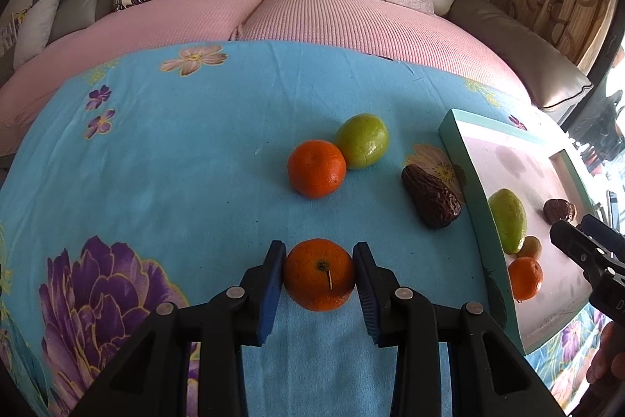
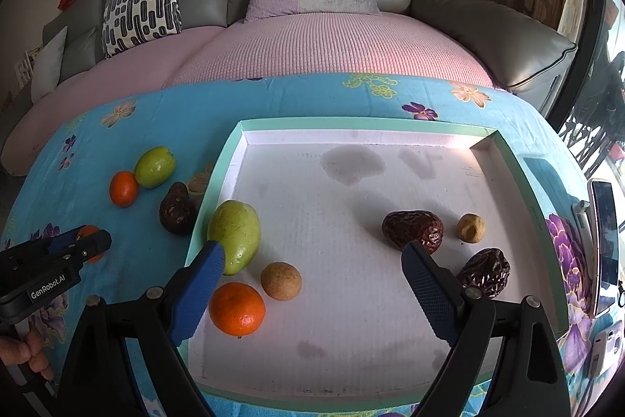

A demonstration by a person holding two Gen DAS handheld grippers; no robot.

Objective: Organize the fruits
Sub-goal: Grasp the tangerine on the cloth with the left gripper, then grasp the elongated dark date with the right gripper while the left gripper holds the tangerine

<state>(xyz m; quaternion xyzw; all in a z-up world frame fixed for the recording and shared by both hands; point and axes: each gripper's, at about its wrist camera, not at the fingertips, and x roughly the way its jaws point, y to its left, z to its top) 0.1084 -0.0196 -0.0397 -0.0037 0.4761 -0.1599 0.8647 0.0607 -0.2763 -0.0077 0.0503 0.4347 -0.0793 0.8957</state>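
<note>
The left gripper has its blue-padded fingers closed against both sides of a stemmed orange tangerine resting on the blue floral cloth covering the desk. The right gripper hovers over the shallow mint-rimmed white tray, fingers spread wide and holding nothing, above a green mango and a second orange tangerine.

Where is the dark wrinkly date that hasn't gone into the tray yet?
In the left wrist view, the date lies on the blue cloth, against the tray outer wall, right of the loose orange.
</note>
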